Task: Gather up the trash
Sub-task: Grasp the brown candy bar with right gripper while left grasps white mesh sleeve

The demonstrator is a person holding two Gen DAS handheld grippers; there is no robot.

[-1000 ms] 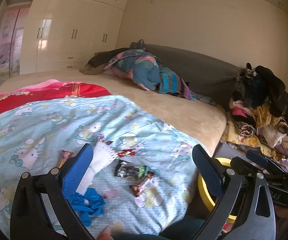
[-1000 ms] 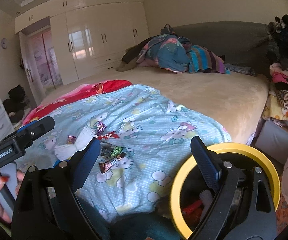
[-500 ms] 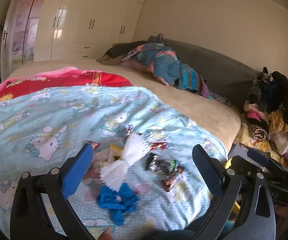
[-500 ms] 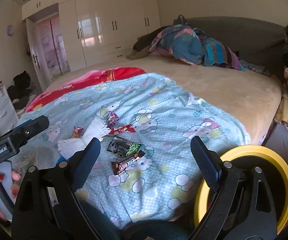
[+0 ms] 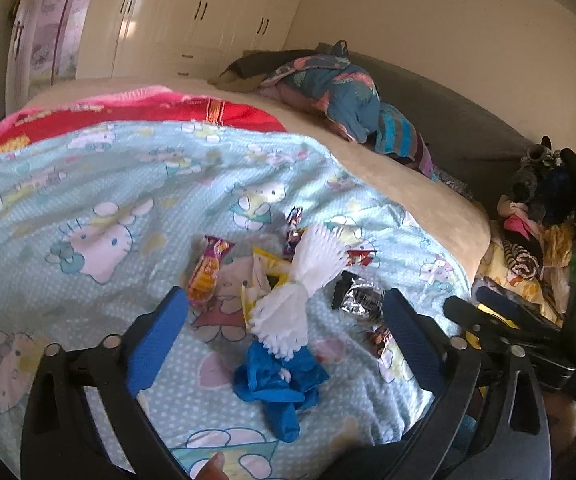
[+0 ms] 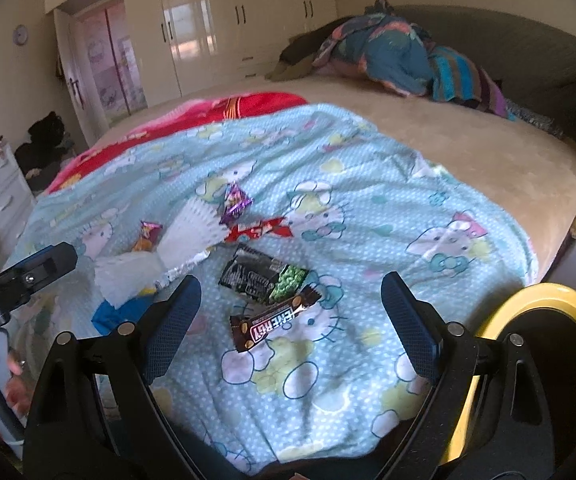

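Trash lies on the light blue Hello Kitty sheet (image 5: 99,184). In the left wrist view I see white pleated paper cups (image 5: 300,284), a crumpled blue glove (image 5: 279,380), an orange wrapper (image 5: 207,272), a yellow wrapper (image 5: 263,276) and a silver-black wrapper (image 5: 360,300). My left gripper (image 5: 279,336) is open and empty, just above the glove and cups. In the right wrist view a brown Energy bar (image 6: 271,324), a black-green packet (image 6: 263,276), a red wrapper (image 6: 259,232) and a purple wrapper (image 6: 233,202) lie ahead. My right gripper (image 6: 290,320) is open and empty over the Energy bar.
A yellow-rimmed bin (image 6: 544,340) stands at the bed's right edge. A red blanket (image 6: 191,120) and a heap of bedding (image 6: 396,56) lie farther back. A clothes pile (image 5: 544,216) sits right of the bed. White wardrobes (image 6: 215,20) line the far wall.
Both grippers moved left and down toward the trash on the sheet. The bin has slid to the right edge of the right view. Both stay open.
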